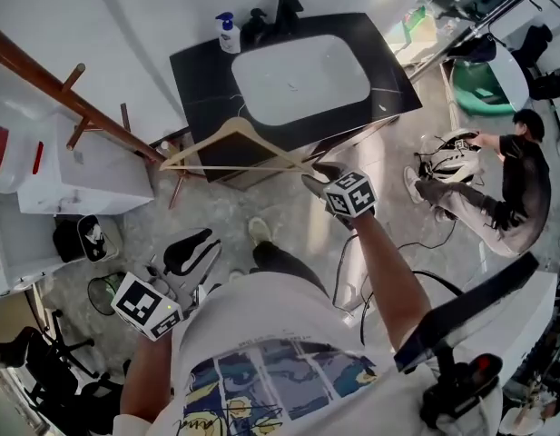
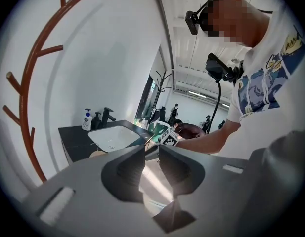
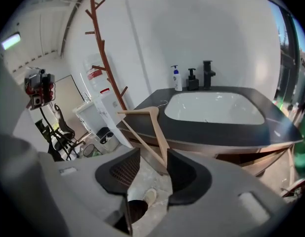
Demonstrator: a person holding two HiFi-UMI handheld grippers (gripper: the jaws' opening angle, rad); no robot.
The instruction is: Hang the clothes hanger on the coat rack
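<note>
A wooden clothes hanger (image 1: 234, 148) leans at the front edge of the black counter (image 1: 198, 71), its wire hook over the counter top. My right gripper (image 1: 316, 178) is at the hanger's right end. In the right gripper view that end of the hanger (image 3: 154, 127) lies between the jaws of the right gripper (image 3: 153, 154), close to the right pad, with a gap on the left side. The brown coat rack (image 1: 62, 94) slants at the far left, away from both grippers. My left gripper (image 1: 193, 248) hangs low at the left, its jaws slightly apart around nothing (image 2: 151, 154).
A white sink (image 1: 302, 75), a soap bottle (image 1: 229, 34) and a black faucet (image 1: 284, 9) sit on the counter. A white cabinet (image 1: 71, 180) stands under the rack. A person sits on the floor at the right (image 1: 502, 175). A black stand (image 1: 461, 316) is at the lower right.
</note>
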